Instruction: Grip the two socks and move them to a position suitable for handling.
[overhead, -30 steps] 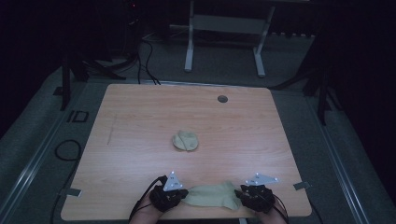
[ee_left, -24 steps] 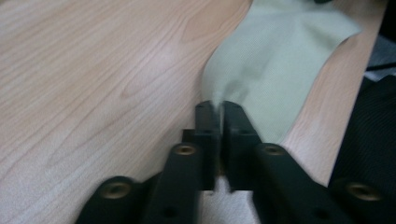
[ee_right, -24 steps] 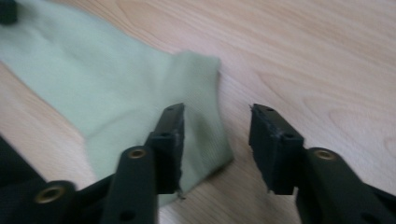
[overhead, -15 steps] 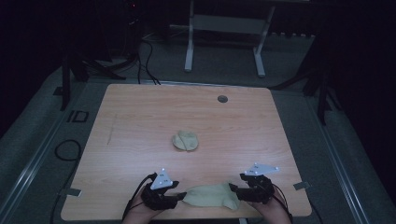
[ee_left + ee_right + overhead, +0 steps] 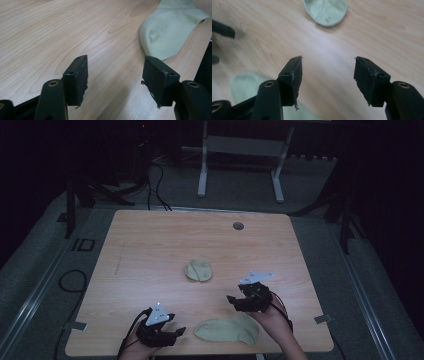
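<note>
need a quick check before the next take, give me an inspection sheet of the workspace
surface: wooden table, bare wood, a round grommet near its far edge
job's things: flat sock laid out at the near edge; folded sock at mid-table
clutter: nothing seen
grippers: left gripper low beside the flat sock, jaws just opened, nothing between them; right gripper lifted above that sock, jaws apart, nothing between them
cables: black cable looped on the floor left of the table
surroundings: dark room, grey floor, metal stand behind
</note>
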The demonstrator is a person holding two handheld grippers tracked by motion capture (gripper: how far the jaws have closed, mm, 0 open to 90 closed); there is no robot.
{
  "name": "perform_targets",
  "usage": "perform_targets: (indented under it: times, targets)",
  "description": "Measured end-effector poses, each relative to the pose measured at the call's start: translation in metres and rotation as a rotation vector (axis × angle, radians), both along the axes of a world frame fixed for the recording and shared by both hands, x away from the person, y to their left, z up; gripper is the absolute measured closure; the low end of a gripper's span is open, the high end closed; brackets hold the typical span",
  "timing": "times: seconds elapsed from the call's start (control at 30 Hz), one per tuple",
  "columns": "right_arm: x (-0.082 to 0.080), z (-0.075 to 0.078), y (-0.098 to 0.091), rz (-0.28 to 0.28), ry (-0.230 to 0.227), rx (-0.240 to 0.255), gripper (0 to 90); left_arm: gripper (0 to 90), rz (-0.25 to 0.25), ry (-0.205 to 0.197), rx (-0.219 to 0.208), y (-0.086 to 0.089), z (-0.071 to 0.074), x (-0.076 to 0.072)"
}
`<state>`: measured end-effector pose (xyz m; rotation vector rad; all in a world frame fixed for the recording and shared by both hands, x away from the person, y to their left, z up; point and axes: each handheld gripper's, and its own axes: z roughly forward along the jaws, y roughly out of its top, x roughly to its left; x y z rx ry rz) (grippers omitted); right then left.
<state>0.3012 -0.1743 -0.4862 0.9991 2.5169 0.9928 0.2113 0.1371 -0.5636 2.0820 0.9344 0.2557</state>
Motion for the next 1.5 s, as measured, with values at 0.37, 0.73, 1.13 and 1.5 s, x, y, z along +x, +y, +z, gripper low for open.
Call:
perform_targets:
  times: [0.37, 0.73, 1.13, 1.5]
  targets:
    - [0.050, 0.010, 0.060, 0.070, 0.015, -0.014, 41.2, 37.4, -0.006, 0.006, 0.001, 0.002, -0.004, -0.001]
    - [0.096, -0.006, 0.114, 0.057, 0.065, -0.087, 41.8, 37.5, -0.017, 0.004, -0.002, 0.004, -0.004, -0.002]
    - [0.129, -0.042, 0.146, 0.007, 0.139, -0.203, 41.8, 37.4, -0.009, -0.001, -0.024, 0.009, -0.003, -0.002]
    - [0.124, -0.054, 0.158, -0.006, 0.092, -0.267, 61.5, 26.1, 0.059, -0.039, -0.036, 0.014, 0.001, -0.005]
